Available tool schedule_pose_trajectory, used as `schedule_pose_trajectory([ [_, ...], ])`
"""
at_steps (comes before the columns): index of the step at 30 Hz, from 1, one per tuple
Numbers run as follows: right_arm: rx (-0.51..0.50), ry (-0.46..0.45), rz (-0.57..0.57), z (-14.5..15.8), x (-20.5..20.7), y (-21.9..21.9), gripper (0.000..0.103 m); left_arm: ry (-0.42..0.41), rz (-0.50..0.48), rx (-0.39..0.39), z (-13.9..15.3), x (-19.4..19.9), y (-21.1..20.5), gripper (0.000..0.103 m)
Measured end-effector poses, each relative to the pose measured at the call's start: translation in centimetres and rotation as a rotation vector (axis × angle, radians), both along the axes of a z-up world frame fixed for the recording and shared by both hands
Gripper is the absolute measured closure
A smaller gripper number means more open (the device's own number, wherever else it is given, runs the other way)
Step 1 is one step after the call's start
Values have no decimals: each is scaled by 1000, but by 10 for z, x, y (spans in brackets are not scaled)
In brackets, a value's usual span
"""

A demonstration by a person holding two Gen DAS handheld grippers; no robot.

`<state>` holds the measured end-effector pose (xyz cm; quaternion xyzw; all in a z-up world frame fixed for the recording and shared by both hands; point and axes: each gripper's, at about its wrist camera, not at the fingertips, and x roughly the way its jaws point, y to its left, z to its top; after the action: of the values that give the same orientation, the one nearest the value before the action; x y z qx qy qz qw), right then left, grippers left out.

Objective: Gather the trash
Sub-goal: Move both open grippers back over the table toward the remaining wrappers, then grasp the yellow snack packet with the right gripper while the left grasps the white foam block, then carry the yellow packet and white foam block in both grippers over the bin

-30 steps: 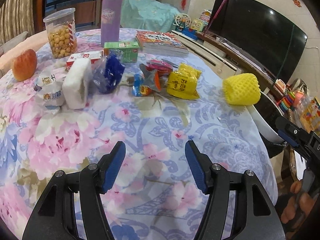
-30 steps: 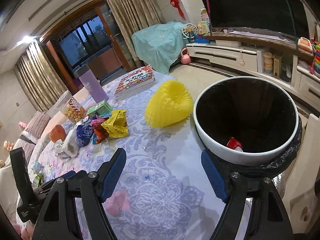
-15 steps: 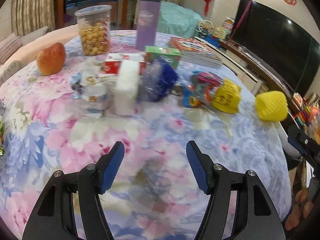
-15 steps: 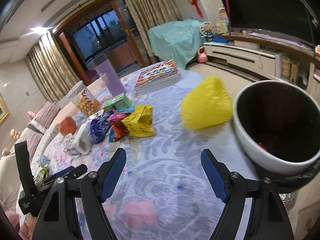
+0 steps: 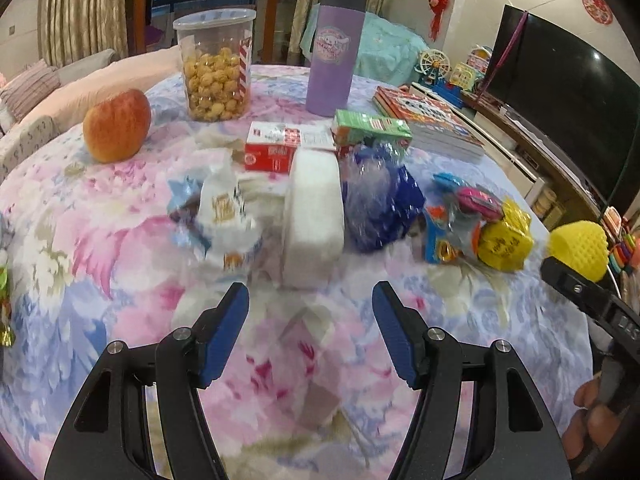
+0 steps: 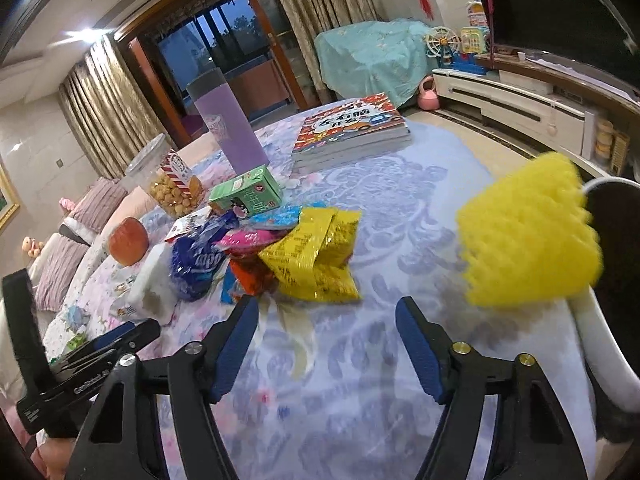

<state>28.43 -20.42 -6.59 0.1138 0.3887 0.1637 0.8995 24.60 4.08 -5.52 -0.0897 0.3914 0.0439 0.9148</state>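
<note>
- left tool (image 5: pixel 310 304) is spread wide with nothing in it, hanging over the floral tabletop (image 5: pixel 120 280) just short of a white foam block (image 5: pixel 314 212)
- crumpled white wrapper (image 5: pixel 224 216) sits left of the block, blue bag (image 5: pixel 380 204) on its right
- right tool (image 6: pixel 326 322) is gaping too, empty, just short of the yellow packets (image 6: pixel 316 252)
- yellow foam net (image 6: pixel 528 236) lies at the table edge, against the white bin (image 6: pixel 600 340)
- apple (image 5: pixel 116 124) and snack jar (image 5: pixel 216 64) stand further back

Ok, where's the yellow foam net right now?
The yellow foam net sits at the table's right edge in the right wrist view, against the white bin's rim, right of the yellow snack wrapper.
</note>
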Motion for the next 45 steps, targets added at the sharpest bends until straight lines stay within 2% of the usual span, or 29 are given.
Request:
schedule_pose_trajectory([
  [4, -5, 17, 1, -7, 17, 5, 40, -11, 13, 15, 1, 11, 3, 38],
  [7, -2, 31, 8, -11, 25, 8, 48, -13, 10, 13, -1, 17, 4, 39],
  [8, -2, 36, 13, -12, 27, 10, 54, -15, 9, 16, -1, 18, 4, 42],
  [10, -9, 42, 24, -15, 30, 13, 69, -5, -4, 11, -4, 20, 3, 63],
  [12, -11, 45, 37, -16, 29, 15, 85, 14, -17, -4, -8, 22, 3, 77],
  [14, -10, 41, 46, -15, 27, 17, 99, 16, -20, -11, -9, 20, 3, 77],
  [21, 6, 11, 64, -5, 5, 14, 99, -8, -39, -21, -3, 1, 0, 80],
  [31, 22, 14, 63, 0, -34, 4, 99, -35, -82, -40, 9, -36, -16, 80],
  [45, 29, -2, -33, 13, -79, -46, 99, -48, -256, -56, 20, -55, -85, 80],
])
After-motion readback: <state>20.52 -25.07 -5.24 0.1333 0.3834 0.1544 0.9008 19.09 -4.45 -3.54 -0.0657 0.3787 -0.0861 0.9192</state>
